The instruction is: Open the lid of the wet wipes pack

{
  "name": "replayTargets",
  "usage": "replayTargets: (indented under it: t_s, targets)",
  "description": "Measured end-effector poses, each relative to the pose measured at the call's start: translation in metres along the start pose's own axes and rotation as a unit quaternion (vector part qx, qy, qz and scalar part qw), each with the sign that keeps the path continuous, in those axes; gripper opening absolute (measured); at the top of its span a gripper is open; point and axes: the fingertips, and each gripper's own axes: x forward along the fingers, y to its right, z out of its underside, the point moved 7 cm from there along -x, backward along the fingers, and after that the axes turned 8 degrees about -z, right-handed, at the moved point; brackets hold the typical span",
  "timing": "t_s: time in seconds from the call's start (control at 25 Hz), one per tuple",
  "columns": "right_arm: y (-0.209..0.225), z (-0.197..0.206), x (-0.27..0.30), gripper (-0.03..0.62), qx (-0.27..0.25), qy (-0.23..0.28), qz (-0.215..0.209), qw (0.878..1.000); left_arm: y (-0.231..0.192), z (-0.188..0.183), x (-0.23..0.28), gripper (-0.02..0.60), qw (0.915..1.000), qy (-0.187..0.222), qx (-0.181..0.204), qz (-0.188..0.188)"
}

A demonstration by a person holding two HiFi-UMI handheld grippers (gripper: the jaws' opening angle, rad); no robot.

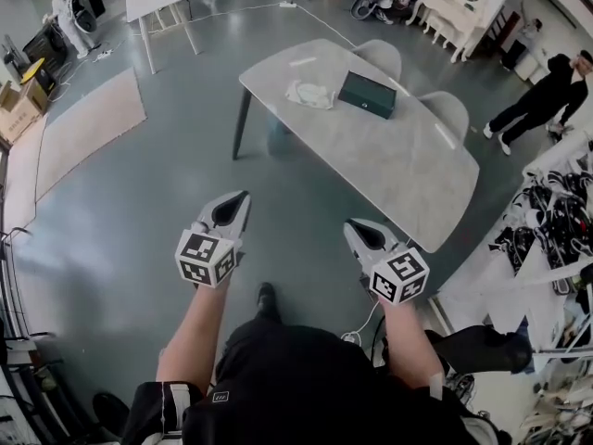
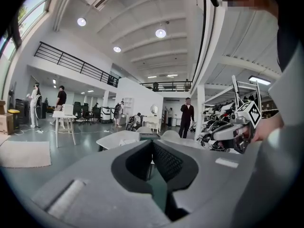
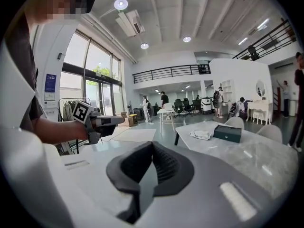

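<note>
Jaws of left gripper [image 1: 239, 198] and right gripper [image 1: 352, 227] are pressed together, empty, above the floor [image 1: 139, 211]; green box [image 1: 367, 94] lies on the surface [image 1: 408, 174] ahead.

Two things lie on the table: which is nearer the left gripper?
The white pack, left of the dark green box in the head view, so closer to the left gripper.

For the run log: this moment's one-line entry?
stage: not started | left hand-held gripper: shut, empty | right hand-held gripper: shut, empty | wet wipes pack: on table, untouched
</note>
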Motion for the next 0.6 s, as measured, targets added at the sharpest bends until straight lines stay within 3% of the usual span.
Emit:
replayTargets:
  t_s: [0.4,0.6]
  targets:
    - [0.026,-0.05,0.122,0.003,-0.007,-0.014,0.006,1.0,-0.112,-0.011,0.048,0.011,0.9999,0.005,-0.011,0.002]
    - [0.031,-0.066,0.155,0.002,-0.013,-0.003,0.008,1.0,-0.141,-0.02,0.063,0.011,0.9999,0.008,-0.001,0.007]
